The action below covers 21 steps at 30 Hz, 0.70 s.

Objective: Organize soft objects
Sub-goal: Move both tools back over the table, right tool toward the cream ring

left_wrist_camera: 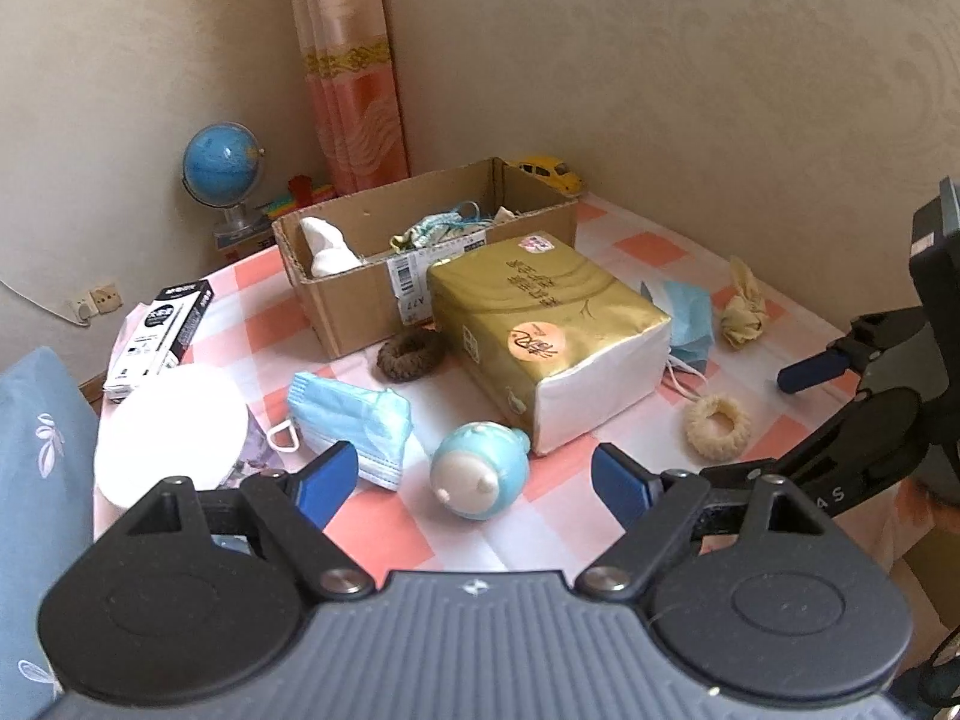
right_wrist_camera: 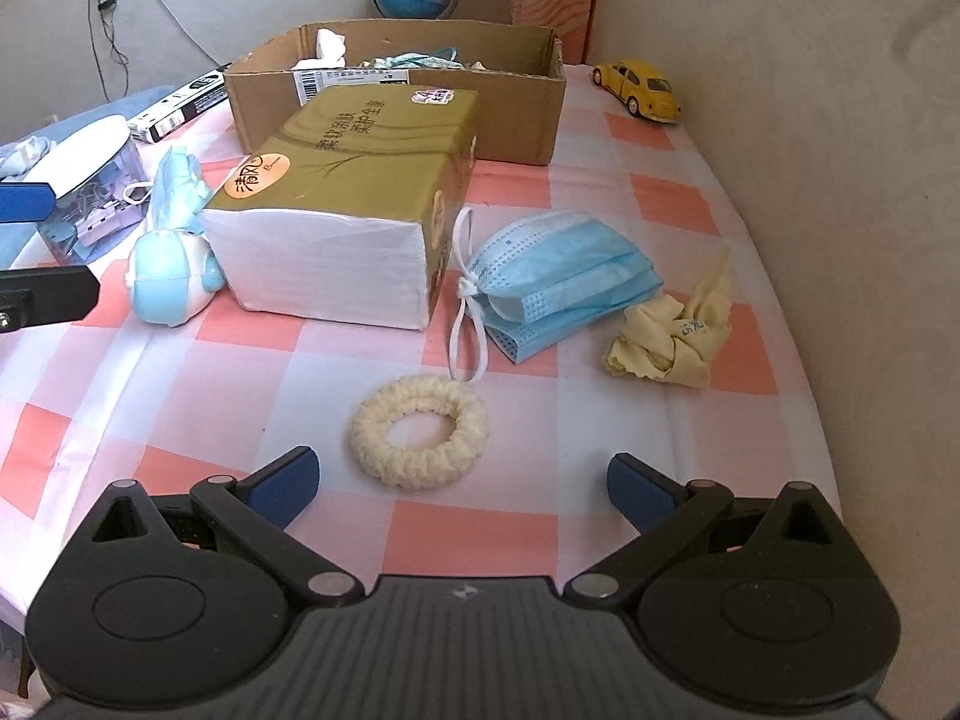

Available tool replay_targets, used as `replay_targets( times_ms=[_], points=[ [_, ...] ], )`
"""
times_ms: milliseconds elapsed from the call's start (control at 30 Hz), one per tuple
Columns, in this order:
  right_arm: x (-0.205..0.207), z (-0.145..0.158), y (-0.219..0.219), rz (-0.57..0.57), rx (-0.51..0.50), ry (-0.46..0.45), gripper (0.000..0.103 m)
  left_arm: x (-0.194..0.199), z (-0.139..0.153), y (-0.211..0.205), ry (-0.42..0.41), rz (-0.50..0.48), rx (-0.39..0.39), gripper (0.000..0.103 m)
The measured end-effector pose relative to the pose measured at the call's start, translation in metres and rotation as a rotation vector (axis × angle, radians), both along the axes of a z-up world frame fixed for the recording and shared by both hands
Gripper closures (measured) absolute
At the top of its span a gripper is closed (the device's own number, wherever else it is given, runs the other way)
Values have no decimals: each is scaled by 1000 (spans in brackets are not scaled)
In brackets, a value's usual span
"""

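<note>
My left gripper [left_wrist_camera: 474, 483] stands open just above a pale blue and white soft toy [left_wrist_camera: 480, 471], with a blue face mask [left_wrist_camera: 351, 420] by its left finger. My right gripper [right_wrist_camera: 462, 489] is open too, low over the cloth just short of a cream scrunchie [right_wrist_camera: 419, 441]. Beyond the scrunchie lie a second blue mask [right_wrist_camera: 558, 276] and a crumpled yellow cloth [right_wrist_camera: 672, 336]. A gold tissue pack [left_wrist_camera: 540, 324] lies mid-table, a brown scrunchie [left_wrist_camera: 411, 354] beside it. The cardboard box [left_wrist_camera: 336, 300] at the back holds white cloth and a teal cord.
The checked tablecloth [right_wrist_camera: 468, 528] ends at a wall on the right. A yellow toy car [right_wrist_camera: 639, 89] sits at the back corner, a globe [left_wrist_camera: 223, 171] behind the box. A round white-lidded tub [left_wrist_camera: 174, 432], a black and white carton [left_wrist_camera: 159, 333] and a blue cushion [left_wrist_camera: 36, 480] are at the left.
</note>
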State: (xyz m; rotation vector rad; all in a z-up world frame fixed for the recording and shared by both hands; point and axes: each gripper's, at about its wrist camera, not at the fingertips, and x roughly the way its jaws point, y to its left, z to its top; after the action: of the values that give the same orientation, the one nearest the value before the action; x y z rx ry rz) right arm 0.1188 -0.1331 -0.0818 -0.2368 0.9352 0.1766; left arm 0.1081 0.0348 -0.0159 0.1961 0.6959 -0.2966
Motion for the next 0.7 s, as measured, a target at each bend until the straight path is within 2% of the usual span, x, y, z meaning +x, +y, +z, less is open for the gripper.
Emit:
replay_targets(
  times_ms=[300, 700],
  points=[
    [-9, -3, -9, 86, 25, -68, 0, 4, -9, -2, 29, -22, -20, 18],
    [-2, -5, -4, 120, 29, -83, 0, 13, -17, -3, 55, -25, -18, 18]
  ],
)
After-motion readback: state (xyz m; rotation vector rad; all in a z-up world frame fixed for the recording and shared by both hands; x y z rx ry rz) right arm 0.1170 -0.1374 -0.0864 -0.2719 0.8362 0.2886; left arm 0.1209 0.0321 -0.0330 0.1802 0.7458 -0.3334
